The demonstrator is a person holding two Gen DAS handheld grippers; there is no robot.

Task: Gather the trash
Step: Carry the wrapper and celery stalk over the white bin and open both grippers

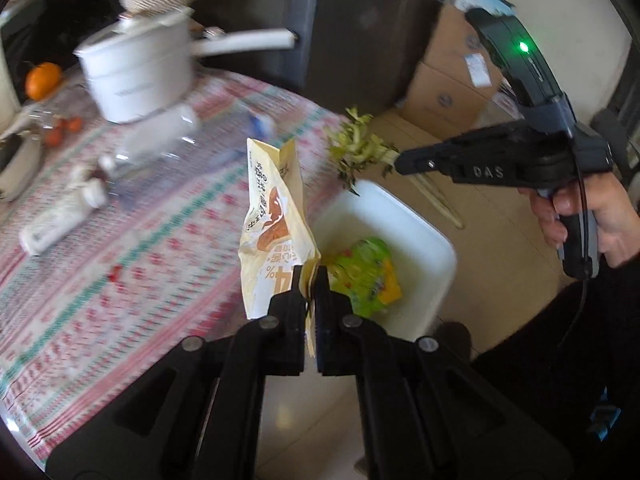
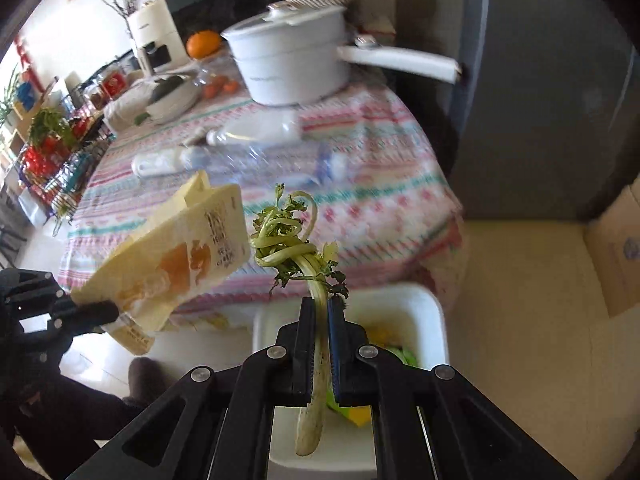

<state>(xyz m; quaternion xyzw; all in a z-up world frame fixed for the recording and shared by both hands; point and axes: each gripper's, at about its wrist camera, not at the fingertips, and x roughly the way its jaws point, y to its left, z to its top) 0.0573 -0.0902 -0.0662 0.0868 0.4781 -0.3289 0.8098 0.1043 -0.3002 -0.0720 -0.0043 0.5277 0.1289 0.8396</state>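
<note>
Left hand-held gripper point(image 1: 307, 276) is clamped on a yellow snack bag point(image 1: 276, 224), held up over the near edge of the counter point(image 1: 120, 280), just left of the white bin point(image 1: 436, 248) on the floor. Right hand-held gripper point(image 2: 320, 308) is clamped on a wilted green vegetable stalk point(image 2: 298, 240), leafy end up, root end hanging between the jaws, roughly above the bin point(image 2: 434, 308). Bin already holds a green and yellow wrapper point(image 1: 366, 276), so at least one piece looks collected. Both current pieces are in the air, not yet dropped. Still on the counter, far side: a clear plastic bottle point(image 1: 168, 148) lying down and a white tube point(image 1: 56, 220), possibly trash too, can't say for sure. White pot point(image 1: 136, 68) and orange point(image 1: 43, 80) look like keepers. Judgement: mid-task, two drops pending, then likely another pass on the counter. Frames are motion-blurred, small items hard to read.
</note>
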